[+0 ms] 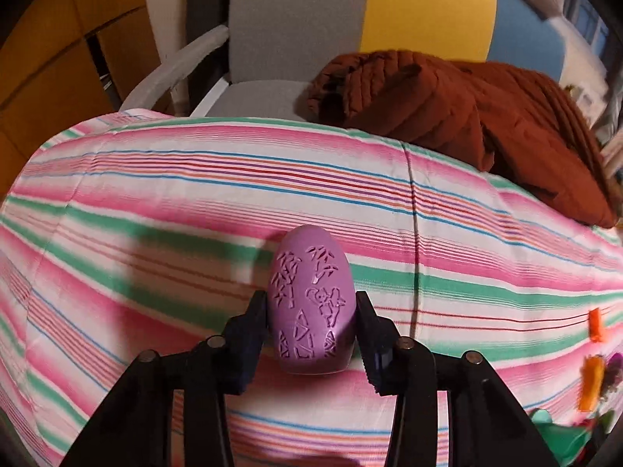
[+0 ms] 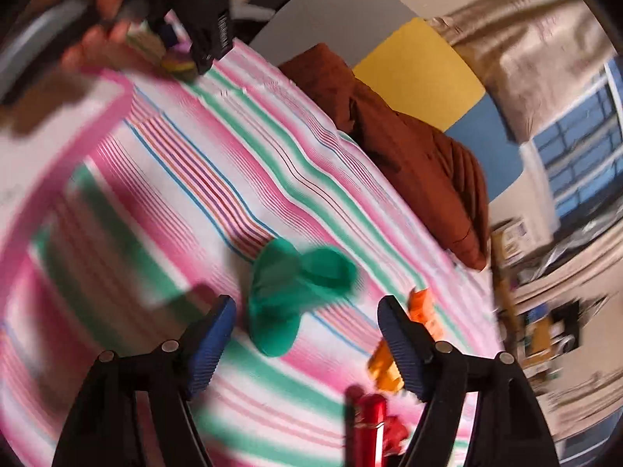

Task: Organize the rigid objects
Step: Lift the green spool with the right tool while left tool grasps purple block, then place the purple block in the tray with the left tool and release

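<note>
The left hand-held gripper (image 1: 311,311) is clenched on a purple egg-shaped block (image 1: 310,303), its dark ribbed pads pressed to both flanks. The block is smooth matte plastic, its upper face embossed with raised motifs: leaf sprays, triangles and a small figure. It sits at or just above the striped cloth (image 1: 155,202) that covers the tabletop; whether it touches, the view does not settle. The cloth is thin woven fabric in pink, green, white, blue and red bands, with a straight seam running across it. At the far edge lies a rust-brown ribbed garment (image 1: 467,116), bunched in soft folds, with a grey seat behind it.

The right wrist view, heavily blurred, shows what the left misses: the right hand-held gripper (image 2: 307,329), released, its blue ribbed pads wide apart over a green rounded plastic piece (image 2: 296,292) on the cloth. Two orange blocks (image 2: 422,311) lie beside the right pad, and a glossy red piece (image 2: 370,424) lies nearer the camera. The person's left hand (image 2: 97,11) shows at top left.
</note>
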{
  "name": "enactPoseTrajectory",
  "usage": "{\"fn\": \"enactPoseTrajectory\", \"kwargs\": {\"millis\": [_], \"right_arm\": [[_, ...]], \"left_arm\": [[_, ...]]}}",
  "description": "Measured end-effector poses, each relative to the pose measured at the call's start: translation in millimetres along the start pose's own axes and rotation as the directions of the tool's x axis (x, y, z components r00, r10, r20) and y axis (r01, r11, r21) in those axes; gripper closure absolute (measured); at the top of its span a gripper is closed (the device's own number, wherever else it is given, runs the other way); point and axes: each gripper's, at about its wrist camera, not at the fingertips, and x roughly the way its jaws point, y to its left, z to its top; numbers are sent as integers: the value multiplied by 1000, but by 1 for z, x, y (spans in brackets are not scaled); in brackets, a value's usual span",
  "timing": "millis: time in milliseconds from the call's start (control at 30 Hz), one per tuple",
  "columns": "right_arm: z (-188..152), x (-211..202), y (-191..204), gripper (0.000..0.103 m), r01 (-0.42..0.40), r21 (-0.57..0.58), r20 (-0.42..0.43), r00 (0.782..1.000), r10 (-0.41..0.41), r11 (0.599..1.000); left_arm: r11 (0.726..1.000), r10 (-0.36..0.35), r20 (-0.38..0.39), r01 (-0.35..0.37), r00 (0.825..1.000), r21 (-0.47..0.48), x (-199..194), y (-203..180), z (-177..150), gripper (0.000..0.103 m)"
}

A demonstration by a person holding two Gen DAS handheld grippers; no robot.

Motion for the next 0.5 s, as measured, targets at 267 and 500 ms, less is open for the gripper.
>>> {"fn": "enactPoseTrajectory", "kwargs": {"millis": [267, 500], "right_arm": [[-29, -32, -43, 27, -335, 398, 141, 942, 304, 854], [-39, -25, -37, 27, -351, 459, 122, 935, 334, 816]], "left_arm": [[994, -98, 103, 101, 990, -29, -59, 20, -24, 59], [983, -169, 117, 176, 979, -58, -97, 40, -75, 59]]}}
